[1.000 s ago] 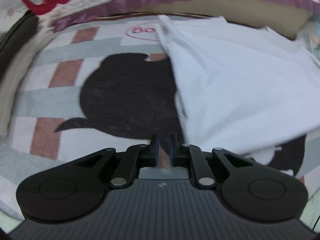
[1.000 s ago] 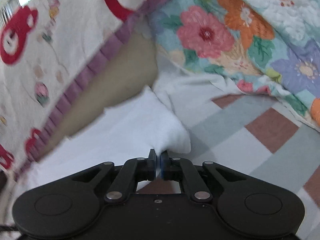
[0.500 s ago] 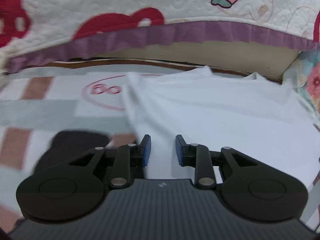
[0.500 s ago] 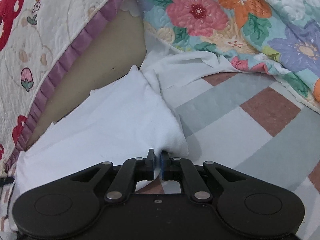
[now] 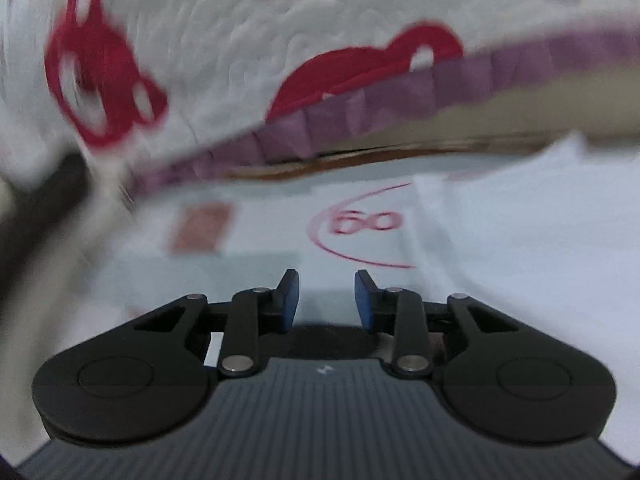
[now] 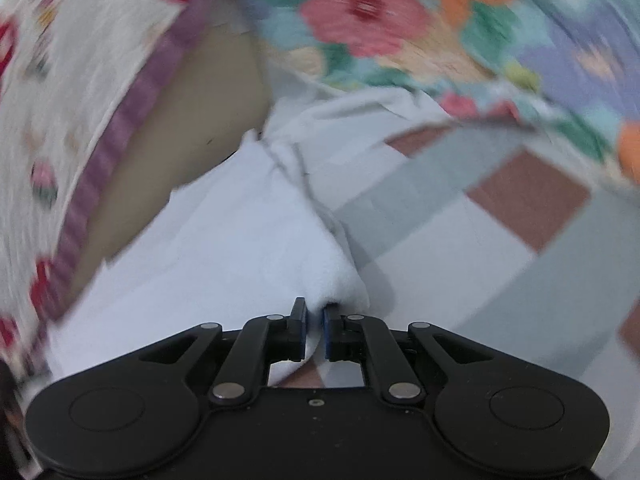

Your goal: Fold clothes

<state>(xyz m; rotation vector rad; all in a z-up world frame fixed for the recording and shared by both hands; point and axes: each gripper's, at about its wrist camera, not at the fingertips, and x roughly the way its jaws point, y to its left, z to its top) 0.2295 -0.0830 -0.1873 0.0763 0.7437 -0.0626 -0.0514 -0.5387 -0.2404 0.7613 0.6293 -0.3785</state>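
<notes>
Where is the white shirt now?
In the right wrist view the white shirt lies on the checked mat, its corner between the opening jaws of the right gripper.

Soft, even daylight — both fisheye views motion-blurred toward bowed edges, foreground sharp.
</notes>
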